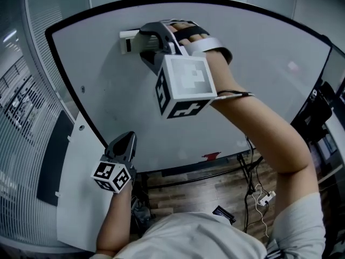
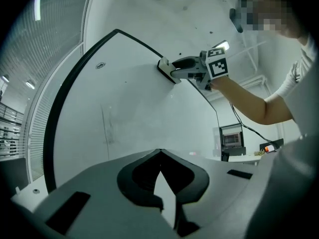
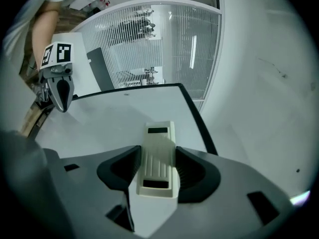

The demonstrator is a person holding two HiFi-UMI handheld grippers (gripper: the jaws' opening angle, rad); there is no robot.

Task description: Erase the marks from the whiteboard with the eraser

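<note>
The whiteboard [image 1: 259, 74] fills the head view, with a black frame round it. My right gripper [image 1: 141, 42] is raised to the board's upper part, shut on a cream eraser [image 1: 128, 39] whose end presses on the surface. In the right gripper view the ribbed eraser [image 3: 158, 156] sits between the jaws, near the board's black edge [image 3: 197, 113]. My left gripper [image 1: 125, 140] hangs low by the board's lower left edge, shut and holding nothing. Faint grey marks [image 2: 105, 126] show on the board in the left gripper view.
A white panel [image 1: 81, 161] leans at the lower left, beside a glass wall with blinds [image 1: 21, 117]. A small red piece [image 1: 212, 156] sits at the board's bottom edge. Below are a wooden floor, cables and a power strip [image 1: 267, 198]. A monitor [image 2: 232, 138] stands past the board.
</note>
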